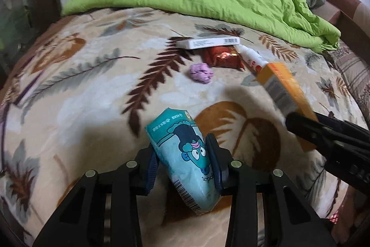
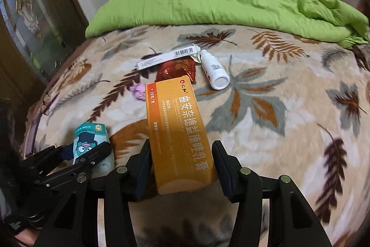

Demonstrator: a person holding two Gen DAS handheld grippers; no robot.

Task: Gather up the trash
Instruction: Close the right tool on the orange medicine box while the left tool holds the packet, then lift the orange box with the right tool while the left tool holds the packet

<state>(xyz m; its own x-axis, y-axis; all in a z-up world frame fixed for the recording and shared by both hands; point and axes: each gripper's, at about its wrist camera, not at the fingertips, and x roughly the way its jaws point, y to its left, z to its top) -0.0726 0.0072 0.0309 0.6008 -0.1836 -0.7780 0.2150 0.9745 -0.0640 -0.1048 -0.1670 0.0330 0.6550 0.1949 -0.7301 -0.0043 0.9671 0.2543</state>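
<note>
Left gripper (image 1: pixel 182 161) angled downward, jaws clamped on a teal packet (image 1: pixel 185 154); right gripper (image 2: pixel 182 168) beside it, also angled downward, jaws gripping an orange box (image 2: pixel 178 131).

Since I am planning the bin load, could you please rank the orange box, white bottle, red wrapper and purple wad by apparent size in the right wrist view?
1. orange box, though nearness to the camera inflates it
2. white bottle and red wrapper, too alike to rank; the wrapper is partly hidden
3. purple wad, partly hidden
</note>
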